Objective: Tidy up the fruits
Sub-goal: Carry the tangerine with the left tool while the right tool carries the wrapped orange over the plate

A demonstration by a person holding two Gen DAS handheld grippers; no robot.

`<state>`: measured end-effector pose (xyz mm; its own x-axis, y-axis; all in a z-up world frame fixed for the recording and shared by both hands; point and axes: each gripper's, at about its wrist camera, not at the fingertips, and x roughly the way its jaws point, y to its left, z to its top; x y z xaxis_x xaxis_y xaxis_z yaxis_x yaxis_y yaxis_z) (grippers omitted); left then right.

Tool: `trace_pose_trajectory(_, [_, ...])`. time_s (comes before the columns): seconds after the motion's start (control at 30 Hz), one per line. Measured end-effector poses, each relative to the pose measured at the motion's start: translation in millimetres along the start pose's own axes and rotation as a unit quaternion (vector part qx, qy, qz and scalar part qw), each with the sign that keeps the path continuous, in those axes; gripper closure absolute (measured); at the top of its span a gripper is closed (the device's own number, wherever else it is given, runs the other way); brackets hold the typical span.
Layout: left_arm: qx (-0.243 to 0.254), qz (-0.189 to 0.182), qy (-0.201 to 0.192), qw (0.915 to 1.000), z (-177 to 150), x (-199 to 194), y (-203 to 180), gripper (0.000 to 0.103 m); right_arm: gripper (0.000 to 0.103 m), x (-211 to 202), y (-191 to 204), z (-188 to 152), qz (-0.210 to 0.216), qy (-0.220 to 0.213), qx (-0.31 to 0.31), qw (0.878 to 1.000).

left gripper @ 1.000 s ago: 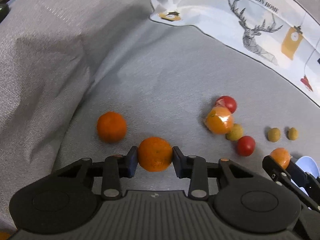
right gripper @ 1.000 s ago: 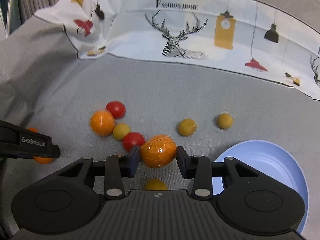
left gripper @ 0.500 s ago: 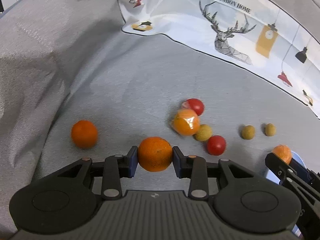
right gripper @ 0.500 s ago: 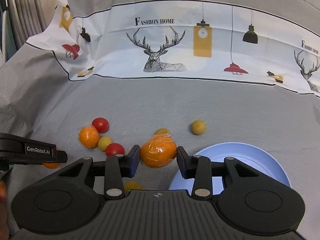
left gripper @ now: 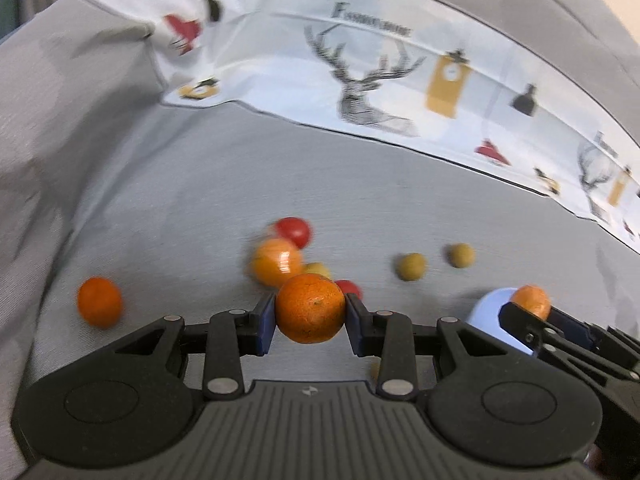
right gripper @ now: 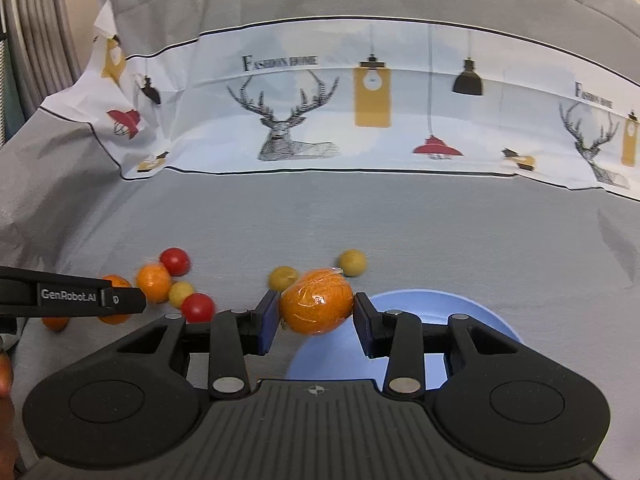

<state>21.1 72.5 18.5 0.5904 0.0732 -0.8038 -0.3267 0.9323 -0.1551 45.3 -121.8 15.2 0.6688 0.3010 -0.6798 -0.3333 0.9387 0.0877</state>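
Observation:
My left gripper is shut on a bare orange tangerine, lifted off the grey cloth. A plastic-wrapped tangerine sits clamped in my right gripper, at the near-left edge of the light blue plate. In the left wrist view the right gripper shows at the far right with that wrapped fruit over the plate. On the cloth lie another bare tangerine, a wrapped tangerine, two red cherry tomatoes and small yellow-brown fruits.
A white printed cloth with deer and lamps rises behind the fruit. Grey fabric folds up along the left side. The left gripper's arm crosses the left of the right wrist view.
Both grippers have moved up and rightward with their tangerines. The loose fruit slid left in both views, and the plate came under the right gripper.

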Motion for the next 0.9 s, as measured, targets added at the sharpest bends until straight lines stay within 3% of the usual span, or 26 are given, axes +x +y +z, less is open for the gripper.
trace_pose_trajectory(0.27, [0.058, -0.048, -0.021, 0.9969, -9.0, -5.7, -33.5, 0.063, 0.062, -12.8, -25.5, -4.8, -0.018, -0.006, 0.012, 1.000])
trace_pose_trajectory(0.63, [0.086, -0.087, -0.024, 0.9922, -17.1, -5.1, -54.7, 0.063, 0.062, -28.6, -60.0, -9.4, -0.049, -0.008, 0.035, 0.998])
trace_pose_trajectory(0.9, [0.110, -0.155, -0.049, 0.9805, -23.8, -16.5, -75.1, 0.063, 0.062, -47.9, -88.1, -10.4, -0.062, -0.033, 0.069, 0.995])
